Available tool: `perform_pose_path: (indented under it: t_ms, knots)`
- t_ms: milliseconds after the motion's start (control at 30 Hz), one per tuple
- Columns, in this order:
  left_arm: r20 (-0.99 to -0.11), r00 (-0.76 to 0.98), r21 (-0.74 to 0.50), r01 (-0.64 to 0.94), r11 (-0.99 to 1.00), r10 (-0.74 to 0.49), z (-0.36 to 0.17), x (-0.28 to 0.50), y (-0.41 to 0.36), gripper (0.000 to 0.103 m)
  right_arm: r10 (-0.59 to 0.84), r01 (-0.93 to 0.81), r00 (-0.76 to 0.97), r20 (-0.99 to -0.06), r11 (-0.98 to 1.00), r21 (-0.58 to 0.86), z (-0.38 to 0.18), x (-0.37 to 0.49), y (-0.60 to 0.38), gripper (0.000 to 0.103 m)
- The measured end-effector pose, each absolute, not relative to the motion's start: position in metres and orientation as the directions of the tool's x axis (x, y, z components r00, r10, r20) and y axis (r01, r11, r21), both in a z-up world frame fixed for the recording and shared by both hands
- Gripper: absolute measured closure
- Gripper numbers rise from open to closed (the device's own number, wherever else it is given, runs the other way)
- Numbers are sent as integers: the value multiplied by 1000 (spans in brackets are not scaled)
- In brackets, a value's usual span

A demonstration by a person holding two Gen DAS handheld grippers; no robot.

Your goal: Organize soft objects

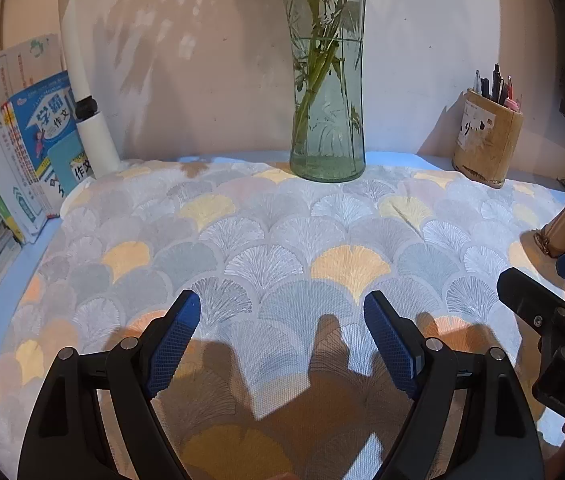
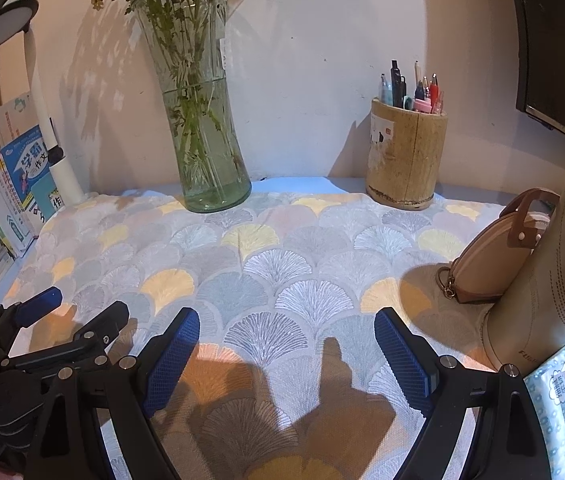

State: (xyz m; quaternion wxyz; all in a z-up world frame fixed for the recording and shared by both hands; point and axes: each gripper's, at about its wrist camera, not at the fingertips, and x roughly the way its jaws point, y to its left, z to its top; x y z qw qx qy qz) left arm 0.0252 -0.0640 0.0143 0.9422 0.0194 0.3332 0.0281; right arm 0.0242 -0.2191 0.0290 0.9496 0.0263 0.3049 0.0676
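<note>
Both grippers spread, empty, above the fan-patterned grey-and-yellow woven cloth point(image 1: 282, 240).

I held the left gripper point(image 1: 282, 332) and right gripper point(image 2: 286, 344) open; dragging the flat cloth risked toppling the water-filled green glass vase point(image 2: 206, 136) standing on its far edge.

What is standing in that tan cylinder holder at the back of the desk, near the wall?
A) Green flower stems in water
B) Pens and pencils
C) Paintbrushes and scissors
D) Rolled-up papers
B: the tan holder has pens with coloured caps sticking out of its top, while the green stems stand in the glass vase further left.
</note>
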Motion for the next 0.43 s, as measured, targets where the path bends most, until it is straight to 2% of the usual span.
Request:
perform_pose_path:
  t_ms: [433]
  knots:
    - [-577, 814, 70, -39, 997, 72, 20, 17, -67, 20, 135, -119, 807, -575, 991, 65, 29, 24, -217, 15]
